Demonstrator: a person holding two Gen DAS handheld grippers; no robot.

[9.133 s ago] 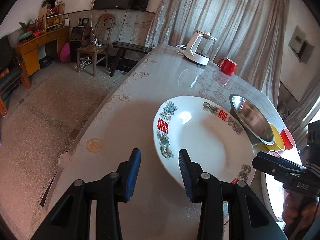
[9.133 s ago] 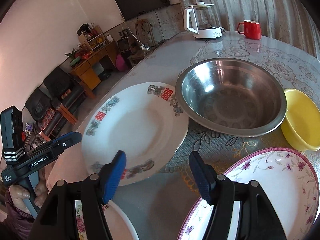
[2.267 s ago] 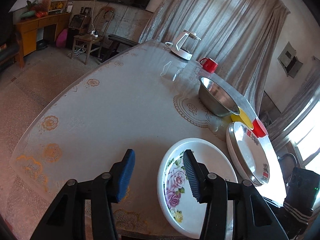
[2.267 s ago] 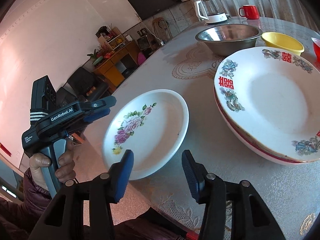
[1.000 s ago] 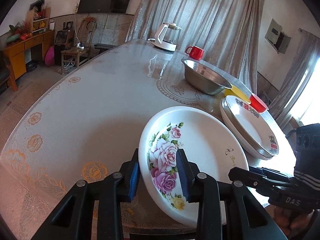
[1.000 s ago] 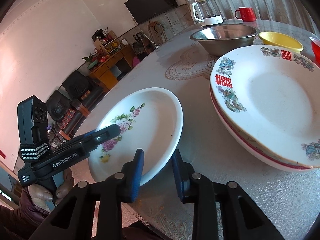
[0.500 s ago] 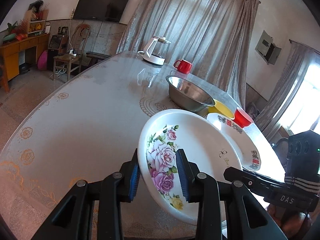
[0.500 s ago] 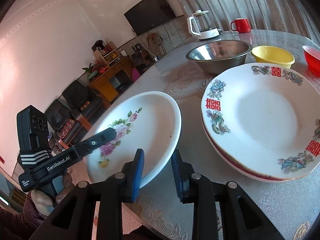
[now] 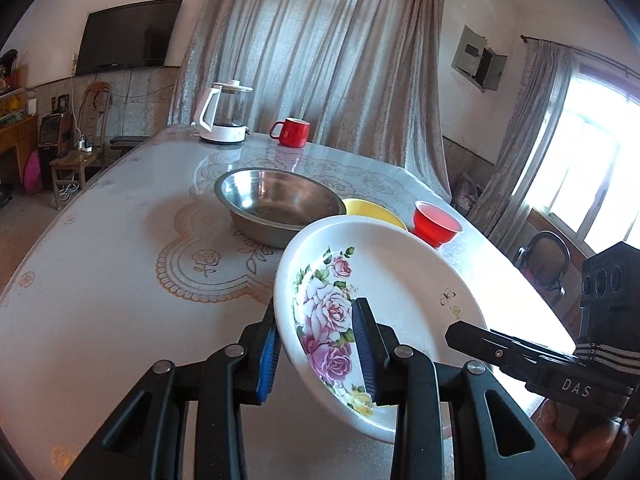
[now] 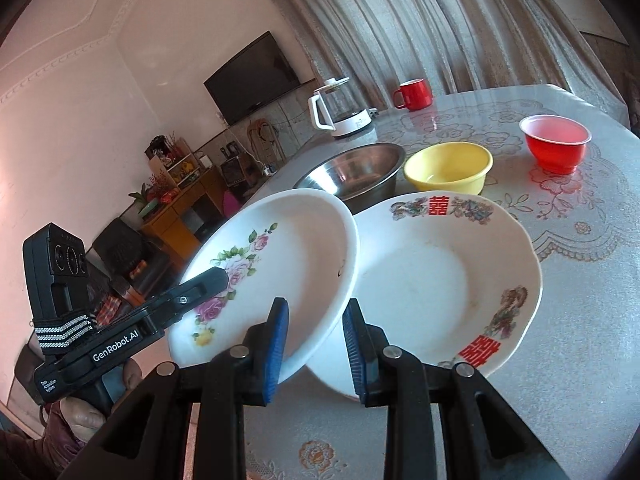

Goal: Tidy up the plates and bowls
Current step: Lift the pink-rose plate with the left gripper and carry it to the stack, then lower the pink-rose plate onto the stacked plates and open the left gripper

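Note:
A white plate with pink roses (image 9: 384,288) (image 10: 288,240) hangs tilted in the air, held from both sides. My left gripper (image 9: 318,354) is shut on its rose-painted rim. My right gripper (image 10: 314,346) is shut on the opposite rim. Its far edge overlaps the stack of white plates with red characters (image 10: 444,280) lying on the table. Beyond them stand a steel bowl (image 9: 276,204) (image 10: 356,174), a yellow bowl (image 10: 448,168) (image 9: 372,212) and a red bowl (image 10: 556,148) (image 9: 436,224).
A white kettle (image 9: 222,114) (image 10: 340,108) and a red mug (image 9: 292,132) (image 10: 414,94) stand at the far end of the round table (image 9: 100,280). A chair (image 9: 544,260) stands by the bright window on the right. A hand (image 10: 80,414) grips the left tool.
Both grippers have lifted the rose plate off the table and carried it toward the stacked plates. The bowls now appear closer.

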